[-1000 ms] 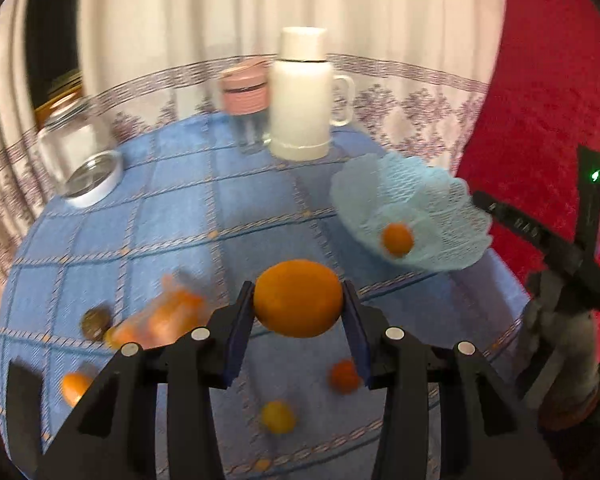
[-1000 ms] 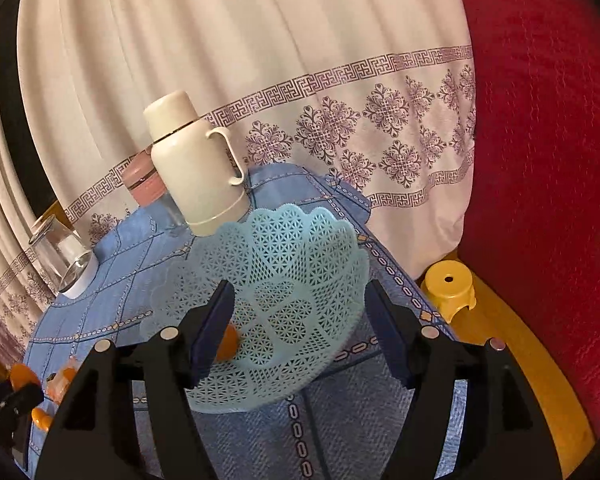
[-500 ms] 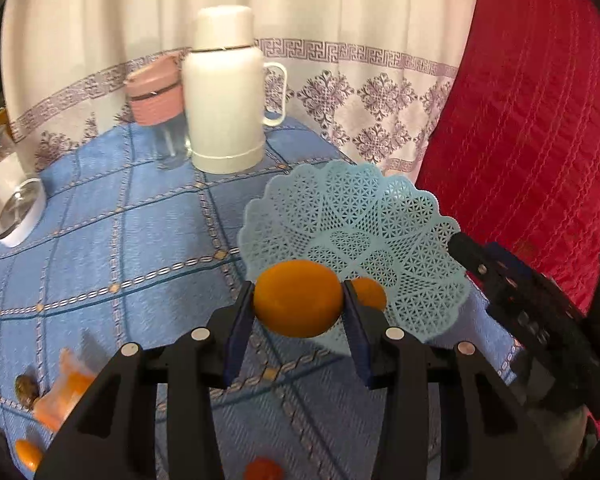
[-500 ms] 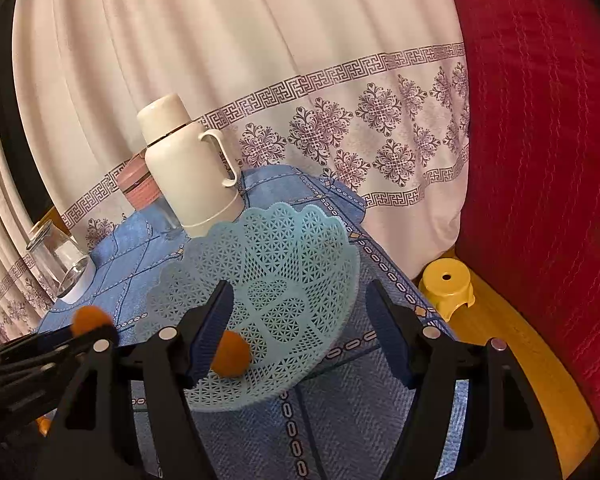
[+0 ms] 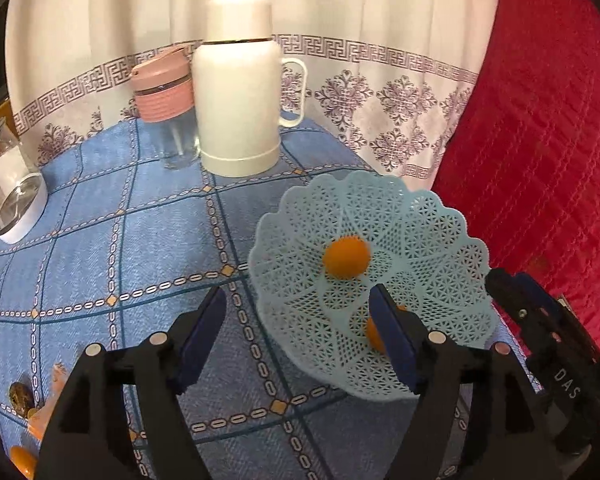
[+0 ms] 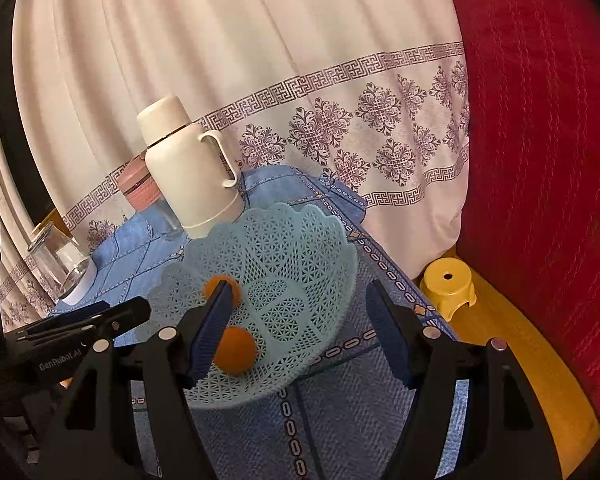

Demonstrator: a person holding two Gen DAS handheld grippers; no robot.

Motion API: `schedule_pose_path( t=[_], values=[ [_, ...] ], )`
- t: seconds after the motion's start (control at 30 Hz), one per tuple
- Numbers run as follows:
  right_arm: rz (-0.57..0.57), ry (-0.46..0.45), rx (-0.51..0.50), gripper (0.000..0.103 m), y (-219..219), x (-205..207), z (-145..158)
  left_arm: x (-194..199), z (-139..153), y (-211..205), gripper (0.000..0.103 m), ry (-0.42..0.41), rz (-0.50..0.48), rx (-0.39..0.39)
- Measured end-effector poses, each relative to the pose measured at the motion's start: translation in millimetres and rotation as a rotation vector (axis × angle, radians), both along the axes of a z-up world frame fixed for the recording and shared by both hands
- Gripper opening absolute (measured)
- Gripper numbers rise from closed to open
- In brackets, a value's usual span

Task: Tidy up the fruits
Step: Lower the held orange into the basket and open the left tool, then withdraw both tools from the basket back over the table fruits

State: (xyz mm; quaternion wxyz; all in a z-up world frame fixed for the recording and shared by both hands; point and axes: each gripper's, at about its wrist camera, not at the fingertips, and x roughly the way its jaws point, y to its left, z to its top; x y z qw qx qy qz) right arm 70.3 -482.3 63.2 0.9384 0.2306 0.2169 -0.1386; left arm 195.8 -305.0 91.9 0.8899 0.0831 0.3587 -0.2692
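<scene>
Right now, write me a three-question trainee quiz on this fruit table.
1. True or false: the left gripper has a fruit pinched between its pads.
2. How many orange fruits lie in the blue basket? A) none B) two C) five
3. Fill in: the white flask stands beside a jar with a ____ lid.

Key
1. False: its jaws are opening with nothing between them.
2. B: two, one near the basket's middle, one nearer the grippers.
3. Pink.
</scene>
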Motion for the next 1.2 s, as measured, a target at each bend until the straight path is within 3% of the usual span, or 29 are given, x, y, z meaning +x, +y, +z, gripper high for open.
schedule_pose_path(
  t=[0.2, 0.37, 0.47, 0.8, 1.2],
  values=[
    [-0.007, 0.0, -0.005, 0.074, 0, -1, -1, -3, 1, 6, 0.084, -0.011, 0.022, 0.002],
    [-0.013, -0.005, -0.033, 0.077, 3, -1, 0, -10, 1, 9, 0.085, -0.036, 0.035, 0.023],
    [-0.015, -0.015, -0.039, 0.084, 4, -2, 0, -11, 0, 13, 0.09, -0.039, 0.046, 0.027],
    [0.001, -0.008, -0.035, 0.084, 3, 0, -2, -18, 7, 31, 0.091, -0.08, 0.104, 0.057],
    [0.013, 0.036, -0.102, 0.085, 19, 7, -5, -29, 19, 61, 0.091, -0.111, 0.148, 0.042]
  ],
)
